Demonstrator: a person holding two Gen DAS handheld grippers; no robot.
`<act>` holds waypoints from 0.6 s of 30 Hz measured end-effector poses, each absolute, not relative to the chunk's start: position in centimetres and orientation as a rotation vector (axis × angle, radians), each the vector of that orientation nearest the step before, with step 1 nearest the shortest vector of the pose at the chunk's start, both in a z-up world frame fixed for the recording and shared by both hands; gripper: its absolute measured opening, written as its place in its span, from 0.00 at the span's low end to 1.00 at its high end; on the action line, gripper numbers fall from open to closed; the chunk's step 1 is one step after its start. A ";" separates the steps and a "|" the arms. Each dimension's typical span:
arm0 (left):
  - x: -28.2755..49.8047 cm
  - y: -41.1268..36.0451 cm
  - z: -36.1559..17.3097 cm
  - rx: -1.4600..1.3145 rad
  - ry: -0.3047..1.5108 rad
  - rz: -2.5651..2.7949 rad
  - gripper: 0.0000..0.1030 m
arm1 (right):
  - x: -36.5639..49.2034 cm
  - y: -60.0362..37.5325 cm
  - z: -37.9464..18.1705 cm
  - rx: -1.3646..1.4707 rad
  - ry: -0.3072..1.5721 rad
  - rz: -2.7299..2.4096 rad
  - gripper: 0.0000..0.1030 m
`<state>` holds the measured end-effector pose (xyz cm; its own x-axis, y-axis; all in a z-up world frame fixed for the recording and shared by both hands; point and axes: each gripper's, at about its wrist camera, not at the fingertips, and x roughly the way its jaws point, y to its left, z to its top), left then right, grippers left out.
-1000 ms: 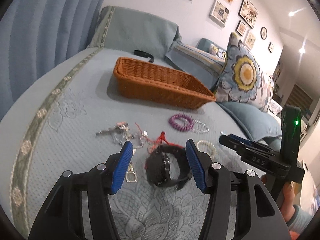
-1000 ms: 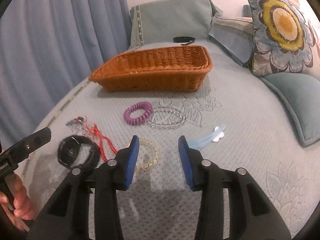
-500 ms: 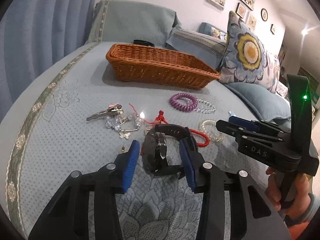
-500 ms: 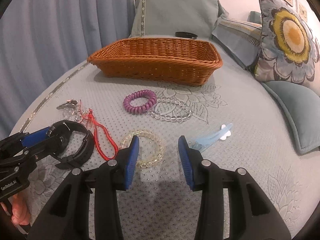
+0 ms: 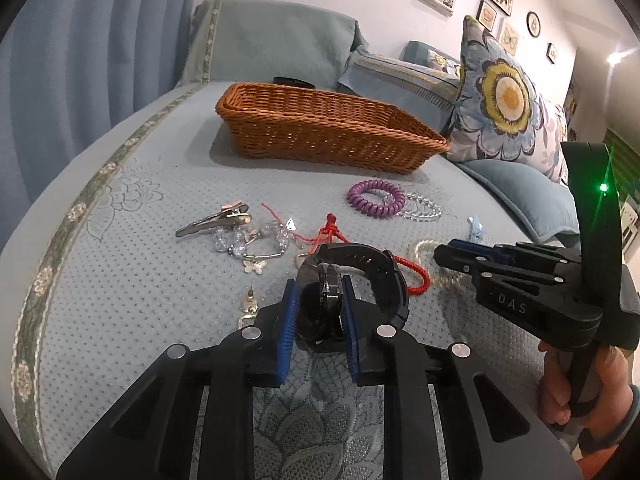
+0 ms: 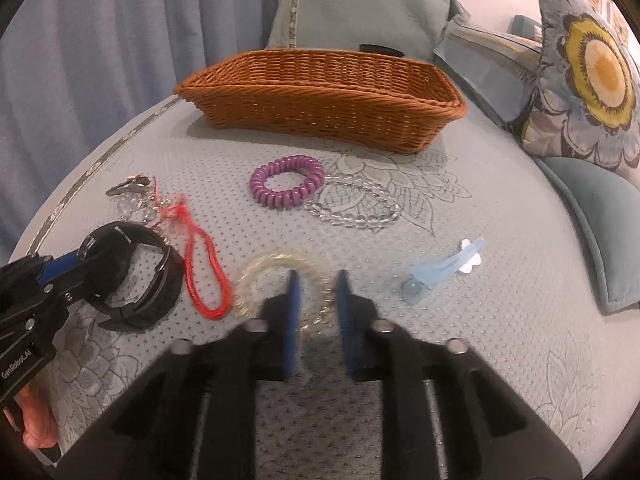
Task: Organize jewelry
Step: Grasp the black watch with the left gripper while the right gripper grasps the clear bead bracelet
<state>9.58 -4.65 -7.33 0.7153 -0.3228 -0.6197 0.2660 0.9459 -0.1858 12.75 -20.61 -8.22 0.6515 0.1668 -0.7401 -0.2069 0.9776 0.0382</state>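
Jewelry lot, spread on a quilted bed cover (image 6: 500, 320); entries run outward from the grippers.

1. Black watch (image 5: 352, 292): clamped by its case between the blue pads of the left gripper (image 5: 318, 304), strap looping out ahead of the fingertips. Whether it has left the cover cannot be told.
2. Pale beaded bracelet (image 6: 280, 276): straddled by the right gripper (image 6: 318, 308), whose pads stand narrowly apart with the near arc of beads in the gap (this view is motion-blurred, so whether the pads are actually pressing the beads cannot be told).
3. Red cord loop (image 6: 204, 276): just left of the right gripper and touching the watch strap.
4. Small earring (image 5: 248, 306): just left of the left fingertips.
5. Blue hair clip (image 6: 444, 270): right of the right gripper, apart from it.
6. Crystal charm bracelet (image 5: 256, 244) and metal clip (image 5: 212, 222): ahead-left of the left gripper.
7. Purple coil band (image 6: 288, 182) overlapping a clear bead bracelet (image 6: 356, 208): well ahead.
8. Wicker basket (image 6: 320, 108): farthest, the likely destination.

Risks, as judged: the red cord could snag on the strap and drag along when the watch is lifted; the grip on the rounded case may let the watch swivel or slip under its hanging strap; the round beads could roll out of the right pads; the two grippers sit near each other and could collide.
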 end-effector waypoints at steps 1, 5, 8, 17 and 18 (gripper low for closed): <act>9.6 -4.7 -7.3 -0.086 0.701 -0.328 0.18 | 12.7 -20.5 -8.2 -0.055 0.831 0.219 0.08; 9.5 -4.7 -7.3 -0.085 0.697 -0.333 0.18 | 12.2 -20.2 -8.1 -0.071 0.816 0.240 0.07; 9.4 -4.7 -7.3 -0.088 0.694 -0.337 0.18 | 11.9 -20.2 -7.8 -0.068 0.800 0.244 0.07; 9.4 -4.5 -7.3 -0.094 0.690 -0.343 0.17 | 11.4 -20.7 -7.3 -0.055 0.765 0.236 0.07; 9.3 -4.5 -7.3 -0.094 0.689 -0.343 0.17 | 11.4 -20.7 -7.2 -0.053 0.758 0.235 0.07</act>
